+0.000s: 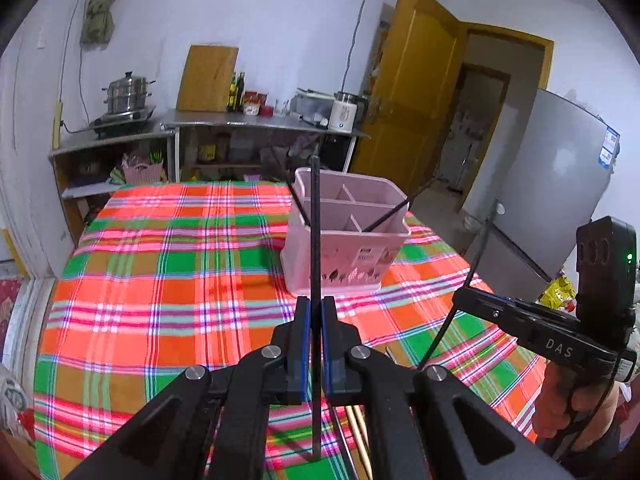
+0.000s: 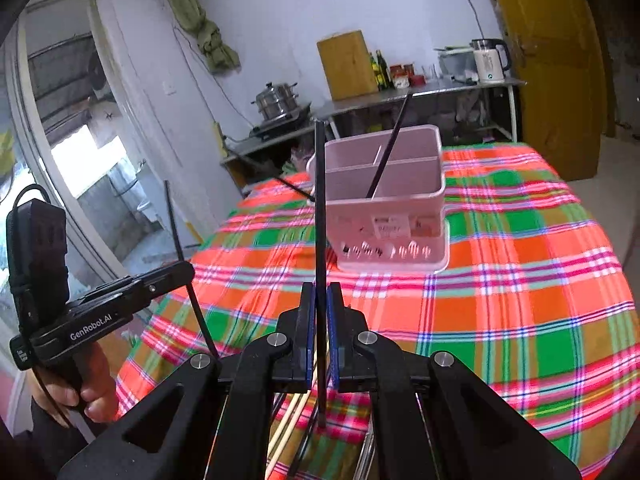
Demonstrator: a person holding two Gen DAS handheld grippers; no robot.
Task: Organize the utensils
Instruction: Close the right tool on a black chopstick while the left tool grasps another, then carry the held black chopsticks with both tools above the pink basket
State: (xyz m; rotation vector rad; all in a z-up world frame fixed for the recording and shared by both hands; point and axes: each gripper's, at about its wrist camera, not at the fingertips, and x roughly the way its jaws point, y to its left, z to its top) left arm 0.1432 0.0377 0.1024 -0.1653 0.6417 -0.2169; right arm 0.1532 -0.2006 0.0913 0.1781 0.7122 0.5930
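Observation:
In the left wrist view, my left gripper (image 1: 316,308) is shut on a black chopstick (image 1: 315,220) that stands upright between its blue pads. My right gripper (image 2: 320,292) is likewise shut on an upright black chopstick (image 2: 320,200). Each gripper also shows in the other's view: the right gripper (image 1: 460,298) at the right, the left gripper (image 2: 188,269) at the left, both above the table. Ahead stands a pink divided utensil holder (image 1: 344,256) (image 2: 388,236) with two black chopsticks (image 1: 394,210) leaning out of it. Pale wooden chopsticks (image 2: 288,420) lie below the grippers.
The table wears a red, green and orange plaid cloth (image 1: 180,280). Behind it a metal counter (image 1: 256,122) carries a steamer pot (image 1: 128,94), a wooden board (image 1: 208,78), bottles and a white kettle (image 1: 344,114). A yellow door (image 1: 416,92) and a grey fridge (image 1: 560,184) stand at the right.

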